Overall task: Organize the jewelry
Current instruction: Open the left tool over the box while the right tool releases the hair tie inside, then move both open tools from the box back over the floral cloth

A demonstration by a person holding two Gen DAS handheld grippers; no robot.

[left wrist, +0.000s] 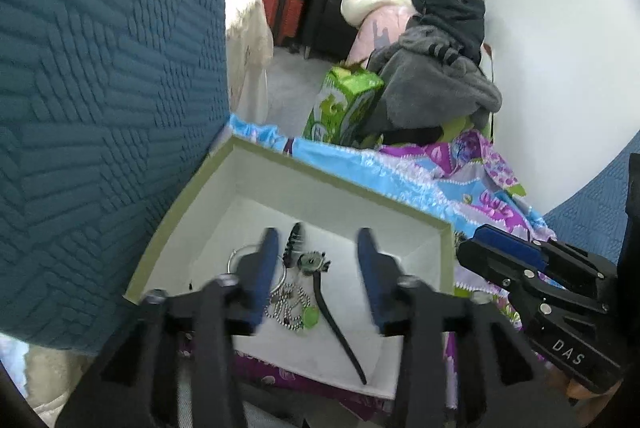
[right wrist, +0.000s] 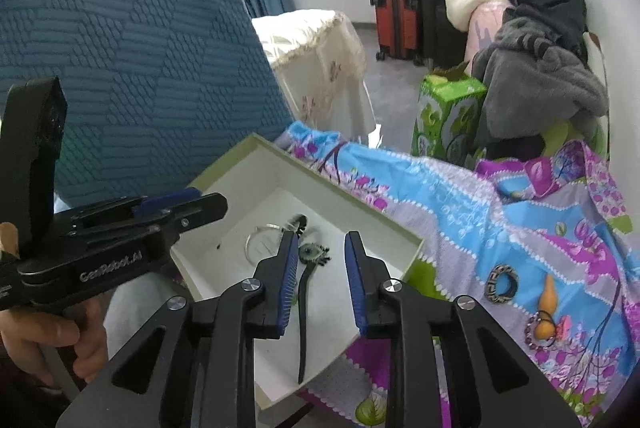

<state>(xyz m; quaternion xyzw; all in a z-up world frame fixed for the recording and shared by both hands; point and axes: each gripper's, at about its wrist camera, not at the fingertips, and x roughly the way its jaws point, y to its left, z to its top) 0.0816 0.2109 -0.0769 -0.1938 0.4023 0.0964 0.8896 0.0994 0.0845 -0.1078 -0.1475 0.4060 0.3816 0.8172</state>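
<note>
- Hanging over the white box (left wrist: 400,224), the left gripper (left wrist: 318,256) has open jaws with nothing in them.
- Right gripper (right wrist: 322,260) jaws are open too, empty.
- Jewelry (left wrist: 296,292) lies inside the box; a ring (right wrist: 500,284) sits on the bright cloth (right wrist: 460,196).

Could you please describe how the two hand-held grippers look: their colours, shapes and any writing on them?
Both are black plastic tools with two long fingers lined with ribbed blue pads and round silver screws at the joints. The left gripper carries "GenRobot.AI" on its side, with an upright black camera block behind. The right gripper shows the white letters "DAS" on its body. A bare hand holds the left one; no sleeve shows.
</note>
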